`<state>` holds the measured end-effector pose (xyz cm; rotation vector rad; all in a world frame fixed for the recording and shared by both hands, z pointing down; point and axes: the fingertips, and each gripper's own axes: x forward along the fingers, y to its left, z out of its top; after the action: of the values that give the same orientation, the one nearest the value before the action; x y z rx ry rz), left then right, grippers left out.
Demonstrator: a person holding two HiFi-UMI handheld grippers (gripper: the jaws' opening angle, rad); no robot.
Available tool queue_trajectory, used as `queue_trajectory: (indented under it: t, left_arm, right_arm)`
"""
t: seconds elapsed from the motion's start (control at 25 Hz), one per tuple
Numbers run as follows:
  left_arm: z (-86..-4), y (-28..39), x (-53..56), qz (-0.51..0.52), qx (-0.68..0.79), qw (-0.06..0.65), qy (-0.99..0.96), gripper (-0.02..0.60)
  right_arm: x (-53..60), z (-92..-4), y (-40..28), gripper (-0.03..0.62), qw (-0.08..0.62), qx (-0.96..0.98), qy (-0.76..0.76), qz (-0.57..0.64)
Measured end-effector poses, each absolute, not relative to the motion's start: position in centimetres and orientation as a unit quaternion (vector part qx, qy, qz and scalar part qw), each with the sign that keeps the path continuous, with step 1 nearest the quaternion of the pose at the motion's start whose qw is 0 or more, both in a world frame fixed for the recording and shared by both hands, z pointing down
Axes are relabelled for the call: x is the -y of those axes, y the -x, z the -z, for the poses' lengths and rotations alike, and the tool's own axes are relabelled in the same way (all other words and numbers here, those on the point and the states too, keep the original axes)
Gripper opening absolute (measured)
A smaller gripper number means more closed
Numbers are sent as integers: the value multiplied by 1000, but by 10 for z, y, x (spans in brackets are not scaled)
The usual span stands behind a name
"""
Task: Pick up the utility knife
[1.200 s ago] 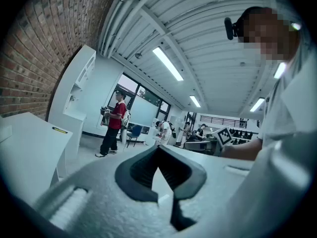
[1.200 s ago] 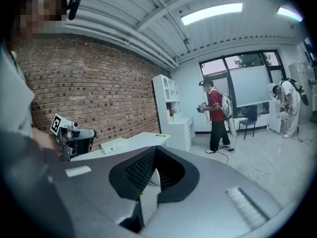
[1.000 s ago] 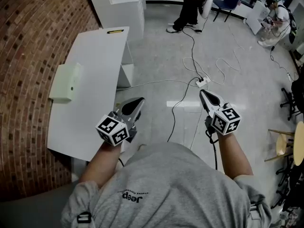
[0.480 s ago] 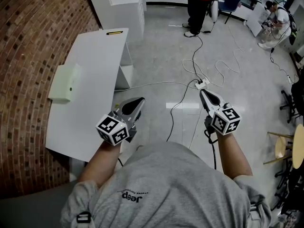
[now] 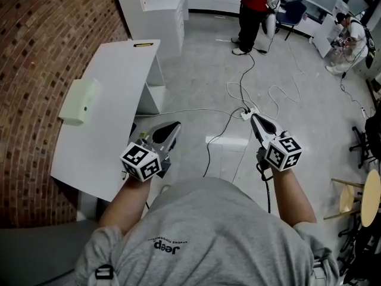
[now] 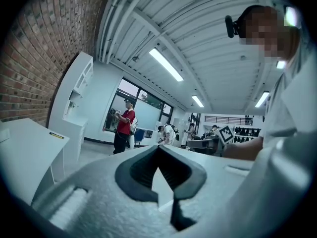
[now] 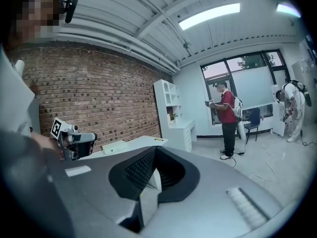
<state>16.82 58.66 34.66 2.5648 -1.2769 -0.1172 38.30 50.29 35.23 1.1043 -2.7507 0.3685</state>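
Note:
The utility knife (image 5: 143,44) is a small yellow and black strip at the far end of the white table (image 5: 107,130). It also shows as a yellow streak in the left gripper view (image 6: 56,135) and in the right gripper view (image 7: 158,140). My left gripper (image 5: 172,127) hangs just off the table's right edge, far short of the knife, shut and empty (image 6: 159,148). My right gripper (image 5: 254,118) is over the floor to the right, also shut on nothing (image 7: 155,148).
A pale green box (image 5: 80,102) lies on the table's left side by the brick wall. A power strip (image 5: 248,112) and cables trail over the floor ahead. Beyond the table stands a white cabinet (image 5: 161,11). A person in red (image 5: 256,5) stands at the back.
The view has slid forward a little, so the power strip now lies closer to my right gripper. The person in red has stepped to the right. Both grippers stay shut.

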Motion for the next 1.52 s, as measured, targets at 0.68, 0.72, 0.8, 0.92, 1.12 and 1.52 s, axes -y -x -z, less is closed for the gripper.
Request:
queue_trajectory:
  t: [0.68,0.72,0.8,0.92,1.12,1.52]
  left_arm:
    - [-375,-155,-513,25,439,143,-887,0]
    - [-377,-146,-500,30,437,143,-888,0]
    - [-380,-123,-471,33,430,143,-891,0]
    - [-383,-88,-423,34,416,144,-897,0]
    - [-377,-36,-342,24,385,143,-912,0]
    - [-386,39,-241,18,343,159,-926,0]
  right_arm:
    - [-435,-377,-367,9,91,919,-361,-127]
    - [-425,-379,-359,9,93,918,-364,-126]
    - [-402,-381,-340,9,95,915,-371,-124]
    - [-364,-379,-308,9,92,912,-381,-120]
    - [-291,-367,-248,9,80,905,-400,-124]
    - [-184,-362,-156,9,85,896,-417,-128]
